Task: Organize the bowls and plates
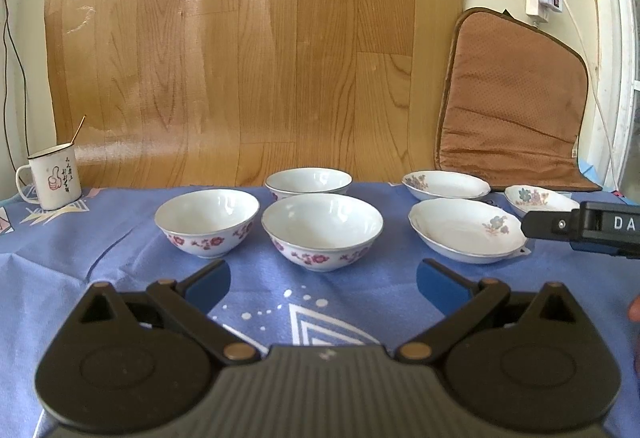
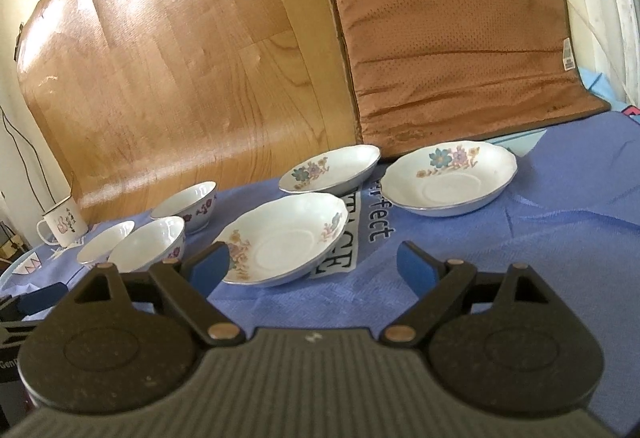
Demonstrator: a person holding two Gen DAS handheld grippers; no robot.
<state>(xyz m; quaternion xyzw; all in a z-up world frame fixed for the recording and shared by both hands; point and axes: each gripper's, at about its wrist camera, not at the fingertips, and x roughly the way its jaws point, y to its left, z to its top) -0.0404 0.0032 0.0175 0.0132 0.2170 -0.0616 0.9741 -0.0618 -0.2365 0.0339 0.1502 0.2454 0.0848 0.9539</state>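
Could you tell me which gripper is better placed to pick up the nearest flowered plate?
Probably the right gripper: it is open, and the nearest plate lies just ahead of its fingertips. The left gripper, also open, faces the bowls instead.

Right gripper (image 2: pixel 314 264) wide open, empty, above blue cloth (image 2: pixel 520 258)
Three floral plates (image 2: pixel 280 246) ahead; three bowls (image 2: pixel 150 240) left
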